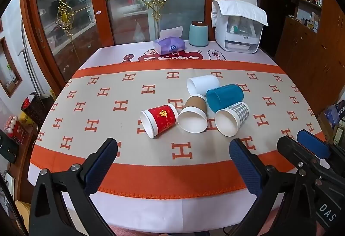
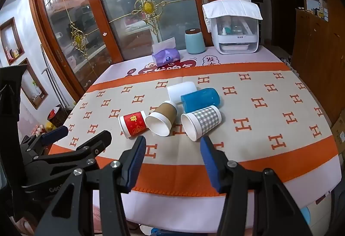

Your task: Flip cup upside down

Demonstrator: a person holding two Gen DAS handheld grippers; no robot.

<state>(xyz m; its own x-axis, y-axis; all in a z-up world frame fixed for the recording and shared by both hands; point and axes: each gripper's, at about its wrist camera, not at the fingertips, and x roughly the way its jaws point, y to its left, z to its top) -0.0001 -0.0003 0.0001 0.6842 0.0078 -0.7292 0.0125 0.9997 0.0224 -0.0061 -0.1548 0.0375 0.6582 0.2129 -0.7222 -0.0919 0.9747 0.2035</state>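
Observation:
Several cups lie on their sides in a cluster on the table: a red cup (image 1: 160,120) (image 2: 134,122), a brown cup (image 1: 193,114) (image 2: 162,117), a grey checked cup (image 1: 232,118) (image 2: 201,120), a blue cup (image 1: 225,97) (image 2: 200,99) and a white cup (image 1: 202,84) (image 2: 181,90). Their mouths face me. My left gripper (image 1: 173,152) is open and empty, near the table's front edge, short of the cups. My right gripper (image 2: 172,147) is open and empty, just in front of the brown and checked cups. Each gripper shows at the edge of the other's view.
The table has an orange and beige cloth (image 1: 120,106). At its far edge stand a purple tissue pack (image 1: 169,45), a pale blue canister (image 1: 198,33) and a white appliance under a cloth (image 1: 239,27). Glass doors stand behind; wooden cabinets on the right.

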